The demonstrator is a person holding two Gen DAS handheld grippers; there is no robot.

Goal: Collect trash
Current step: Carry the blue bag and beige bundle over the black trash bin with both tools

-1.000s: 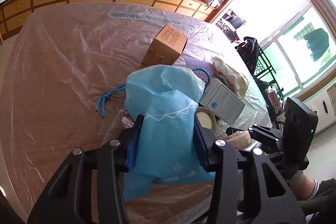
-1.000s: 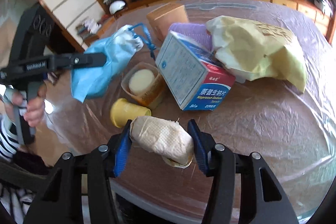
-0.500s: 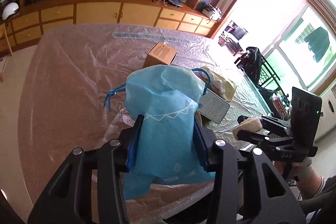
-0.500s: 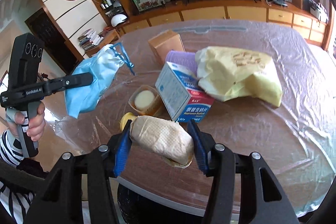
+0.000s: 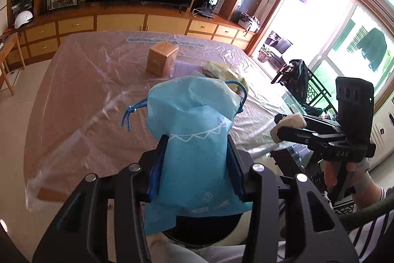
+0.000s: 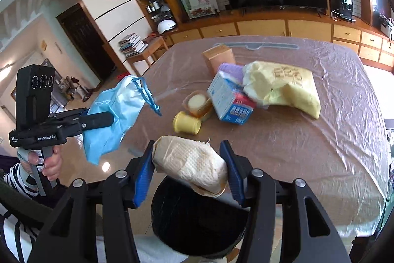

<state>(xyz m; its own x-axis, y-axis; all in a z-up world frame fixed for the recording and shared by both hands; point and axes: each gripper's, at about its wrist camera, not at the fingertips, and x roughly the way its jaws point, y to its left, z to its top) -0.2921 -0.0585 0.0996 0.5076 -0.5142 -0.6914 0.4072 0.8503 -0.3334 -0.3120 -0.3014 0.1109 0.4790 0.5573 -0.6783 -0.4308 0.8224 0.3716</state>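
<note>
My left gripper (image 5: 195,162) is shut on a light blue drawstring bag (image 5: 194,137) and holds it off the table's front edge, above a black bin (image 5: 204,228). The bag also shows in the right wrist view (image 6: 115,115). My right gripper (image 6: 188,169) is shut on a crumpled beige paper wad (image 6: 189,162), held over the black bin's opening (image 6: 197,216). The wad and right gripper show in the left wrist view (image 5: 288,125) to the right of the bag.
On the plastic-covered table (image 6: 307,139) lie a yellow cup (image 6: 187,123), a plastic container (image 6: 198,104), a blue-white carton (image 6: 229,100), a yellow bag (image 6: 283,88), a purple item (image 6: 230,69) and a brown box (image 6: 219,57). Cabinets and a TV stand behind.
Both grippers have pulled back from the table toward its front edge with their loads. The black bin has come into view beneath them.
</note>
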